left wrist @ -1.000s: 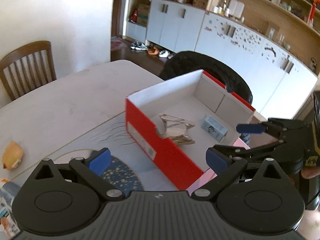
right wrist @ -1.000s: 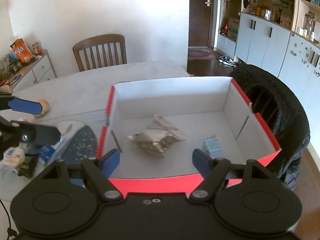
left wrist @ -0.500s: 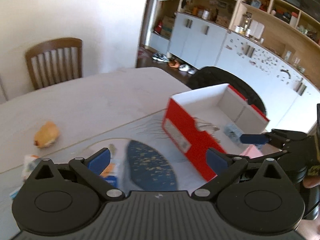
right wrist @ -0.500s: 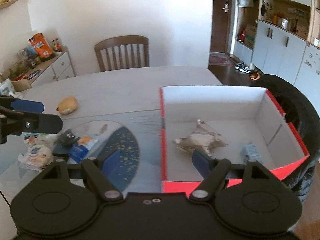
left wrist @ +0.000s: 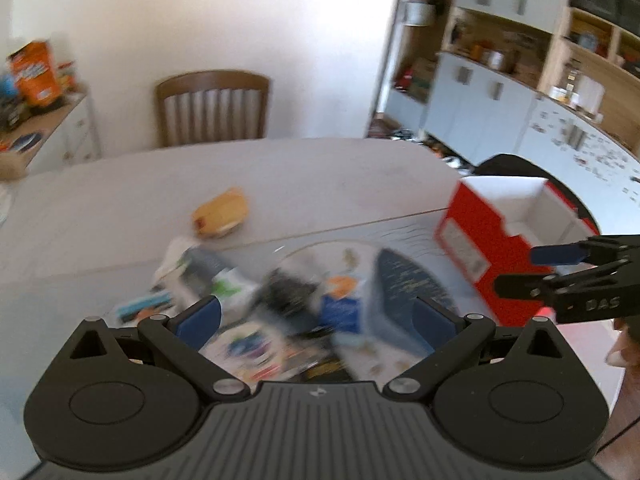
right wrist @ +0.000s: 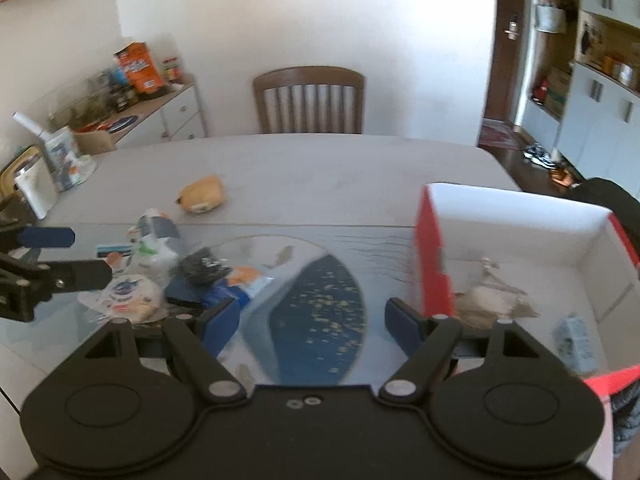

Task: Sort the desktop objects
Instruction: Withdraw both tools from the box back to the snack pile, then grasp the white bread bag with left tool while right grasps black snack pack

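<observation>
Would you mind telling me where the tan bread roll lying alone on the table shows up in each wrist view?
Left wrist view: bread roll left of centre, beyond the blurred pile of packets.
Right wrist view: bread roll upper left of centre, again behind the pile.
Shared landmark: the wooden chair stands behind the table in both views.

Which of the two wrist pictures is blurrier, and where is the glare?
Left wrist view: heaviest motion smear, the pile of packets is streaked beyond reading while the left gripper stays sharp. Right wrist view: milder blur, the red box edge is soft. Both: the white wall is blown out, and the fisheye bends the table edge.
</observation>
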The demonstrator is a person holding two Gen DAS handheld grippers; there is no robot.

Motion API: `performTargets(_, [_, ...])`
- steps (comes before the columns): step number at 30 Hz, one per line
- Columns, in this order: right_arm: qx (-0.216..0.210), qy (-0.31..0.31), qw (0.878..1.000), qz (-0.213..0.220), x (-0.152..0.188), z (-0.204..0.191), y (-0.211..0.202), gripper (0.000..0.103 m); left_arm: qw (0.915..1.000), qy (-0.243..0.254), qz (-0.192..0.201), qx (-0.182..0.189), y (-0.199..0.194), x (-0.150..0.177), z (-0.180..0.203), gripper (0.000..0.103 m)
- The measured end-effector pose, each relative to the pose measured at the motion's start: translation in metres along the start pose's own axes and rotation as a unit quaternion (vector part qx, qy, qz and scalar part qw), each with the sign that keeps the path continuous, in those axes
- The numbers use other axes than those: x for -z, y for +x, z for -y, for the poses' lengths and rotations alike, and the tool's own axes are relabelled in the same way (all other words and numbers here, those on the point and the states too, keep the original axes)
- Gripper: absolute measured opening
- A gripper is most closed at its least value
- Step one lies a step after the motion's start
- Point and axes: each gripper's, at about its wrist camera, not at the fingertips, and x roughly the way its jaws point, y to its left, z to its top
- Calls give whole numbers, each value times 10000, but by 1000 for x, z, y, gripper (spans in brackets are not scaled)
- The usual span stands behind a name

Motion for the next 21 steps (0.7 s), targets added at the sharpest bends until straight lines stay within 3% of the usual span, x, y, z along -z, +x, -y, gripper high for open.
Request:
performTargets(9, [-334,-433,9985,-60,-6,-42,31,79,9965,-331,-145,-757,7,24,-51,102])
performTargets(21, [-590,-947,9929,-402,7,-87,65,79,9910,-544,-458,-1139,42,37,-93,102])
